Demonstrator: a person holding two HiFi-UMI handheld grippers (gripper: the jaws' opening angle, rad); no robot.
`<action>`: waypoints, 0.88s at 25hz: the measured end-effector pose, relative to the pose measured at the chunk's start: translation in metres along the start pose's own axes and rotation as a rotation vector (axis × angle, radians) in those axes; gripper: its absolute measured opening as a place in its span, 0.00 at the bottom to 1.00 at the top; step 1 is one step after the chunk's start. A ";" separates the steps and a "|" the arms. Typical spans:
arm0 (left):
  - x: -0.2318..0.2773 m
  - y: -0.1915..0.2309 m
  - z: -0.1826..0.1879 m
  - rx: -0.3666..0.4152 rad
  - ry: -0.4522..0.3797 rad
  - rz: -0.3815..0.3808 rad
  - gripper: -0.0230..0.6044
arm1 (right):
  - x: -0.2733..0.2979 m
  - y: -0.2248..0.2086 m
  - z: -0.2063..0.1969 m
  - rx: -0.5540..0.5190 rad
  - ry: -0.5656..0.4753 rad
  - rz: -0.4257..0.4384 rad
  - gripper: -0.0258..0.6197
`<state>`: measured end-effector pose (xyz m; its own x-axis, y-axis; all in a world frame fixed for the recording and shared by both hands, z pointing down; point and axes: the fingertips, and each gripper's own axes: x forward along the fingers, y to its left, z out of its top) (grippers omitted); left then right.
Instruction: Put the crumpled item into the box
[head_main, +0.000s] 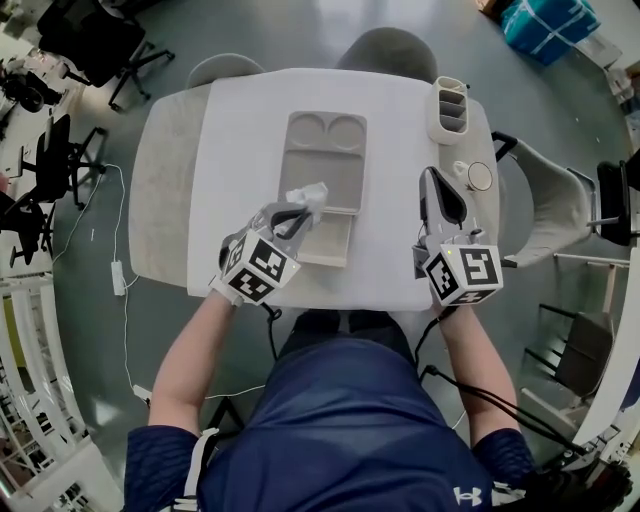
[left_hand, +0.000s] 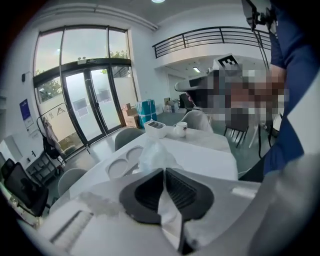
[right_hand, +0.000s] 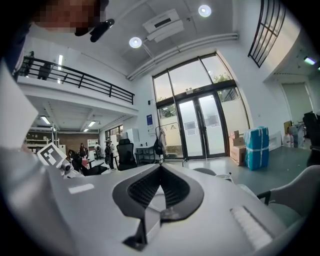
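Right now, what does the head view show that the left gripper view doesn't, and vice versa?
Only the head view shows the marker cube on the left gripper and the white cable on the floor. Only the left gripper view shows the glass doors and the balcony railing. Both show that gripper shut on the crumpled white item, the compartment box just beyond it, the white table and the divided holder near its far corner.
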<state>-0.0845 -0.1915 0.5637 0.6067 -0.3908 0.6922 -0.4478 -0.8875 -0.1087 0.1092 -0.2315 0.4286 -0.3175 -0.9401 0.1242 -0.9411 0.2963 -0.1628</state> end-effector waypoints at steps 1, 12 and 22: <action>0.004 -0.004 -0.004 0.006 0.014 -0.009 0.07 | -0.001 -0.003 -0.001 0.002 0.003 -0.007 0.04; 0.045 -0.046 -0.052 0.099 0.180 -0.104 0.07 | -0.005 -0.015 -0.011 0.027 0.030 -0.030 0.04; 0.081 -0.060 -0.094 0.133 0.306 -0.141 0.07 | -0.008 -0.013 -0.027 0.041 0.062 -0.021 0.04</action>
<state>-0.0702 -0.1472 0.6932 0.4222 -0.1894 0.8865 -0.2724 -0.9592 -0.0752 0.1207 -0.2234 0.4558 -0.3055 -0.9334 0.1883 -0.9426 0.2684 -0.1989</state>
